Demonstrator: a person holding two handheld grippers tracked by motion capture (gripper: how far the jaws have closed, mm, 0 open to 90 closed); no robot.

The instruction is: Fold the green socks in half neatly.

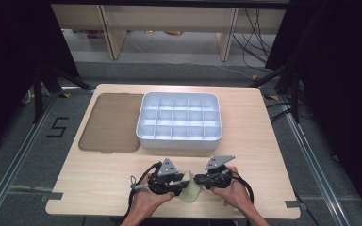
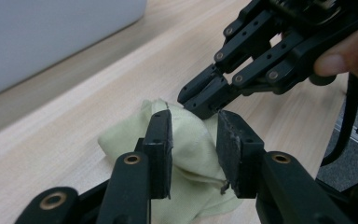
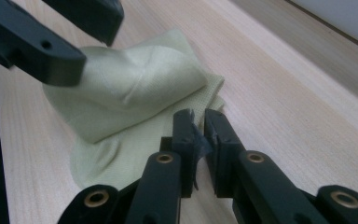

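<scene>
A pale yellow-green cloth (image 1: 189, 190) lies bunched on the light wooden counter (image 1: 99, 179), near its front edge, between the two claws. The left claw (image 2: 194, 140) sits low over the cloth with its jaws partly apart — the fabric rises into the gap between the pads, yet the pads do not press on it. The right claw (image 3: 199, 135) comes in from the other side; its jaws stand almost together with only a thin slot between them, their tips at the cloth's edge, and whether a pinch of fabric sits in that slot I cannot tell. In the high view the person's left hand (image 1: 147, 200) and right hand (image 1: 231, 190) each hold a claw, tips pointing toward one another. Farther back a pale grey divided tray (image 1: 179, 139) rests mid-counter, with a brown lid (image 1: 109, 121) lying flat just beside it on the left.
</scene>
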